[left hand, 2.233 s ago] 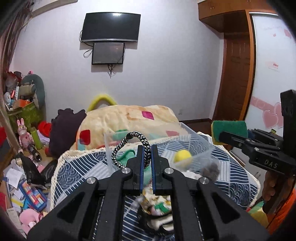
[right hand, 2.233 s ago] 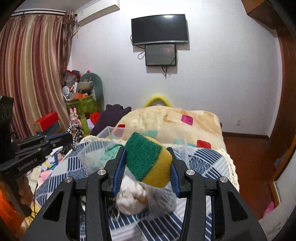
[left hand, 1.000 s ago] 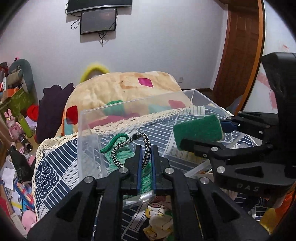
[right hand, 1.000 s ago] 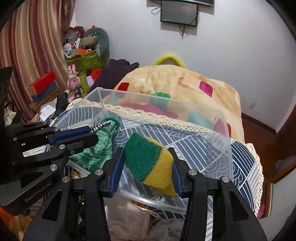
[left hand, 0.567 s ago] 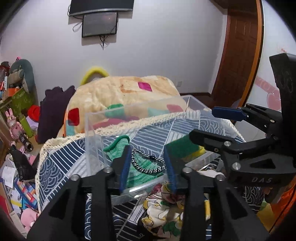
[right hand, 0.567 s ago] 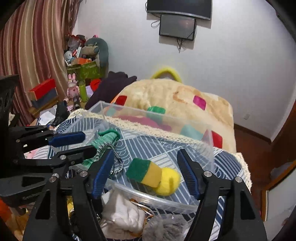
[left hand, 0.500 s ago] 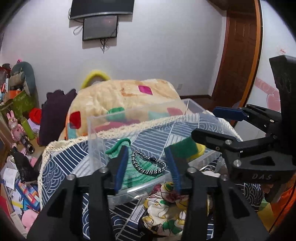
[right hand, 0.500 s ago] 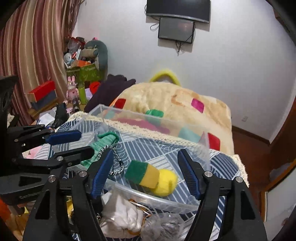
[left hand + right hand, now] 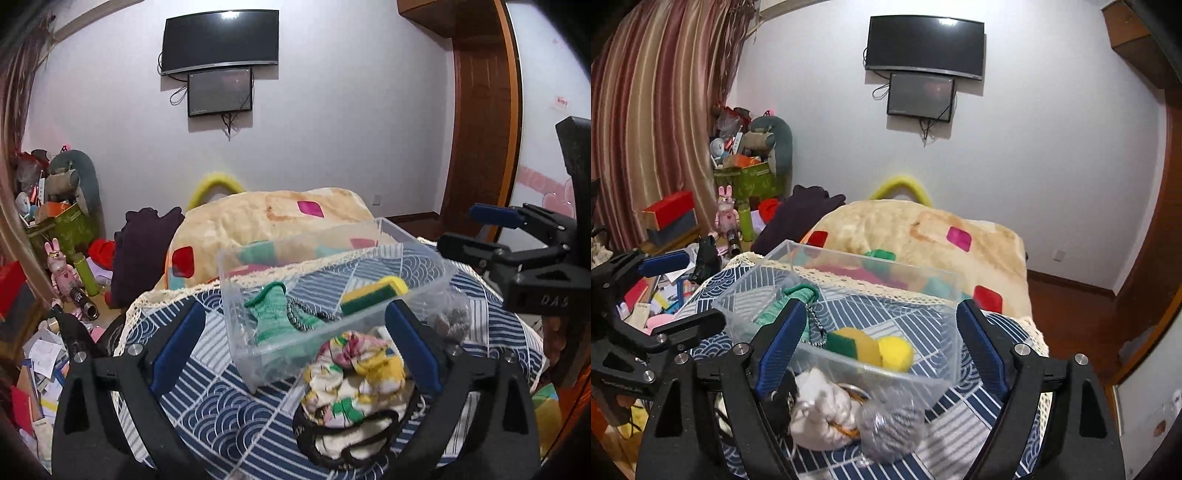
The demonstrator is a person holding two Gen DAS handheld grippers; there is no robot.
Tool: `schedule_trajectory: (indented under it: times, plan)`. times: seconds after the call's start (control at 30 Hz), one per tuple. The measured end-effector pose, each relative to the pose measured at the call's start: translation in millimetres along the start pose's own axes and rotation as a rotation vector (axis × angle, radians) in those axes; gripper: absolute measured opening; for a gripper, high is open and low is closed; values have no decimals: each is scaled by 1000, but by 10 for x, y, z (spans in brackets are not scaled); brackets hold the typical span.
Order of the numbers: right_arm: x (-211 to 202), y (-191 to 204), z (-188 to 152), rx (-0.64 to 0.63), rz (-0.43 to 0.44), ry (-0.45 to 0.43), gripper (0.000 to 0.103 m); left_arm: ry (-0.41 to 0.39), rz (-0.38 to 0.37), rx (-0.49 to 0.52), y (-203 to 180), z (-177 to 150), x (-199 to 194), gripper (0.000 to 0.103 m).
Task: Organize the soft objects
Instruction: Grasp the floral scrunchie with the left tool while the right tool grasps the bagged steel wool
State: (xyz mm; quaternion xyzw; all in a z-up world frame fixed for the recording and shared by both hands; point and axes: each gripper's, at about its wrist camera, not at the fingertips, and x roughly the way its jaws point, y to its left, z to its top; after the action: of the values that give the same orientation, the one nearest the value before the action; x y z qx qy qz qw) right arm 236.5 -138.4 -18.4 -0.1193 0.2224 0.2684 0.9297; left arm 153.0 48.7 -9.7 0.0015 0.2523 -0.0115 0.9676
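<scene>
A clear plastic bin (image 9: pixel 236 280) (image 9: pixel 945 376) sits on a blue patterned bedspread (image 9: pixel 207 402). In it lie a green sock (image 9: pixel 271 314), a black-and-white cord bracelet (image 9: pixel 299 319), a green-yellow sponge (image 9: pixel 373 293) (image 9: pixel 855 345) and a yellow ball (image 9: pixel 895 352). My left gripper (image 9: pixel 295 350) is open and empty, drawn back before the bin. My right gripper (image 9: pixel 881 343) is open and empty, also before the bin. A floral cloth bundle (image 9: pixel 354 373), a white cloth (image 9: pixel 823 410) and a grey pompom (image 9: pixel 892 428) lie in front of the bin.
A beige quilt with coloured patches (image 9: pixel 273 221) is piled behind the bin. A dark purple cushion (image 9: pixel 142 251) lies to its left. Toys, boxes and papers clutter the floor at left (image 9: pixel 44 295). A wooden door (image 9: pixel 476 129) stands at right.
Both grippers lowered over the bin, opened and let go: the bracelet and the sponge now lie in the bin. Both grippers have since pulled back and opened wider.
</scene>
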Motion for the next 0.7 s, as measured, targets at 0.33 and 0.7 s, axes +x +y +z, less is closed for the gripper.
schedule_trajectory:
  times: [0.33,0.7]
  plan:
    - [-125,-94,-365,42,-15,41,82,79,-38,-19,-110,-360,9,99]
    - [-13,-158,-784,86,-6,153,82,132,-37,-60,-160,-686,127,96]
